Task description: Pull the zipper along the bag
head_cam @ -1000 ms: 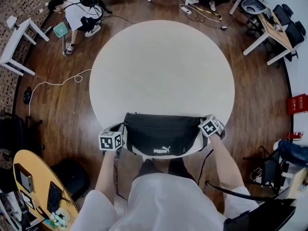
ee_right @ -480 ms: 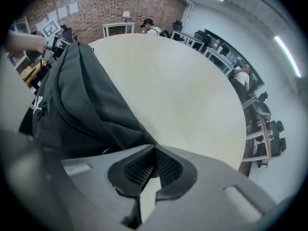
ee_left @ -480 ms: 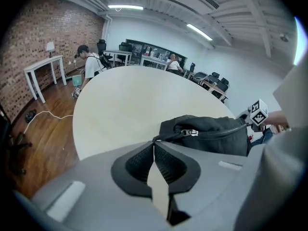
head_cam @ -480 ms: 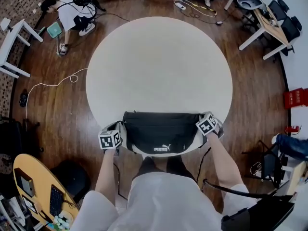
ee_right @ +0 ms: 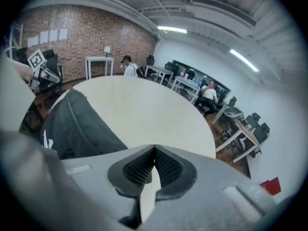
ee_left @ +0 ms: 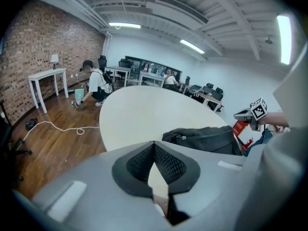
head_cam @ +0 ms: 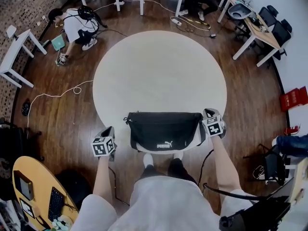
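A black waist bag with a white logo lies at the near edge of the round white table. My left gripper hangs left of the bag over the wooden floor, clear of it. Its jaws are shut with nothing between them, tips meeting in the left gripper view, where the bag lies ahead to the right. My right gripper hovers by the bag's right end. It is also shut and holds nothing. The bag sits to its left.
A person crouches on the floor beyond the table at the far left. White desks and office chairs ring the room. A cable trails across the floor. A wooden side table stands near left.
My left gripper has pulled away from the bag's left end, out to the left. The right gripper has risen beside the bag's right end. The bag stays in place.
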`<control>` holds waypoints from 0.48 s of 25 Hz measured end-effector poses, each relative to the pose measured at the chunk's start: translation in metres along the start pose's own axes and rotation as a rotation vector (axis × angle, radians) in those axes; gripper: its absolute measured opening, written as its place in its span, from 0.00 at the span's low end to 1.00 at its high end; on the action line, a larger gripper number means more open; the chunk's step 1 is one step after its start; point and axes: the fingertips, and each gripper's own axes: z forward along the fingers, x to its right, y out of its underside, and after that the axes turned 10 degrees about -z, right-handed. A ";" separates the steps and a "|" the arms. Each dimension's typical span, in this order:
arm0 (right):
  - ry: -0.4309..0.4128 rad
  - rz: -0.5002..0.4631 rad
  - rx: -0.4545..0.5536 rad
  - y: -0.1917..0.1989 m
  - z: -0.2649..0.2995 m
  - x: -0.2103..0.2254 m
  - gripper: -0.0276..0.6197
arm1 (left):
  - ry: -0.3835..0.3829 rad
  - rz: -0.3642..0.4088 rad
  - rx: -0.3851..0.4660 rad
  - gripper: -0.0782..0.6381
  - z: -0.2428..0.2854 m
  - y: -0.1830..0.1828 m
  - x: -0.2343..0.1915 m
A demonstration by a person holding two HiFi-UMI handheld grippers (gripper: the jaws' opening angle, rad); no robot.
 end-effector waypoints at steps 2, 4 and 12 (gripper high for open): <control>0.033 0.045 0.119 -0.021 -0.033 -0.005 0.02 | 0.057 0.029 0.090 0.13 -0.017 -0.022 0.032; 0.042 0.104 0.254 -0.046 -0.071 -0.020 0.02 | 0.130 0.077 0.184 0.13 -0.038 -0.042 0.075; 0.018 0.253 0.733 -0.082 -0.251 -0.094 0.02 | 0.343 0.245 0.514 0.13 -0.173 -0.032 0.270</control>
